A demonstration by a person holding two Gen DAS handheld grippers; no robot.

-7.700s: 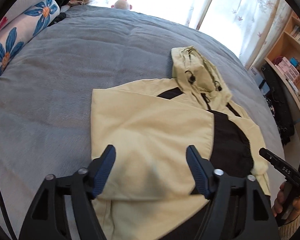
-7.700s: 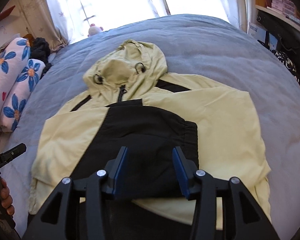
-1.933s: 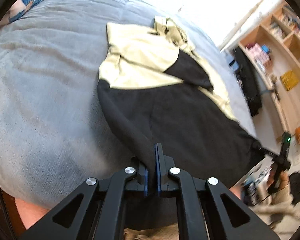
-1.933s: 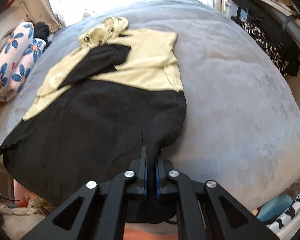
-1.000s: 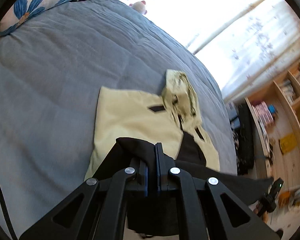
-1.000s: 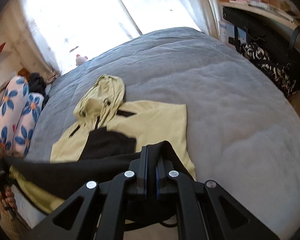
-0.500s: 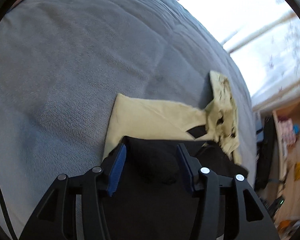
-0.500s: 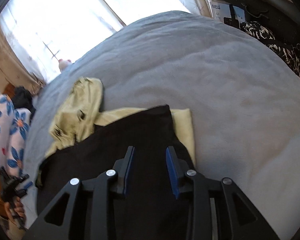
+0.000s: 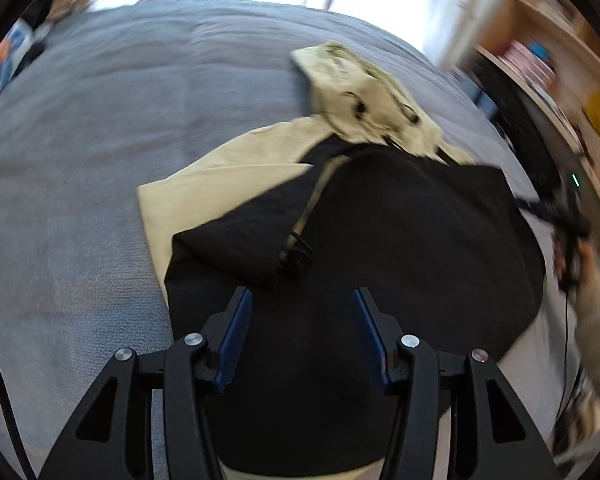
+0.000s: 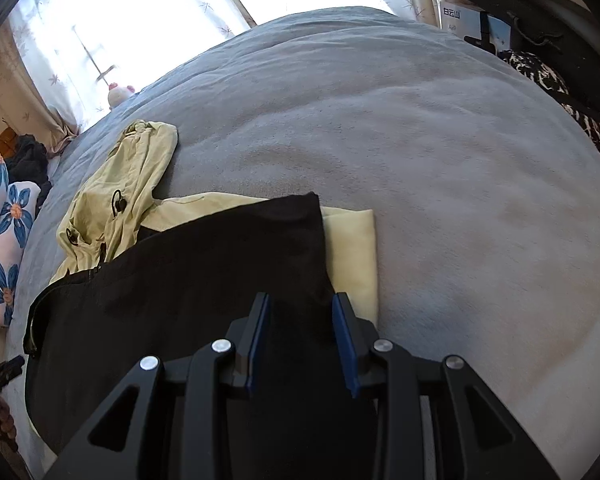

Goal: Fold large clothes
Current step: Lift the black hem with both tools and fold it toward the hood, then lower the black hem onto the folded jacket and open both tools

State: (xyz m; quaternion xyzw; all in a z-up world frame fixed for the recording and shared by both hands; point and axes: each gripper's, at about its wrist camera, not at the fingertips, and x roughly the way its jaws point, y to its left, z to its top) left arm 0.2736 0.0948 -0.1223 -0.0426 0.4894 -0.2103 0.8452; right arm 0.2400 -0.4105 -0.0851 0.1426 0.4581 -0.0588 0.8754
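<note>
— Black lining of the jacket [image 10: 204, 280] lies folded up over its yellow part, low in the centre of both frames, on the grey bed cover [image 10: 440, 152]. Where do we see the hood [image 9: 360, 96]?

— Above the black fold. Our left gripper [image 9: 302, 320] and right gripper [image 10: 300, 320] both stand with jaws apart, just opened, over the black cloth and not pinching it.

— Flowered pillows [image 10: 4, 232] lie at the left edge.

I'm getting strong daylight through the sheer white curtains [image 10: 132, 20], blown out to pure white at the top of both views. My left view is smeared by motion blur, worst at the wooden shelves [image 9: 556, 64]. My right view stays sharp. Fisheye bending curves the grey fleece bedspread [image 10: 440, 152], with dark vignetting around the edges.
</note>
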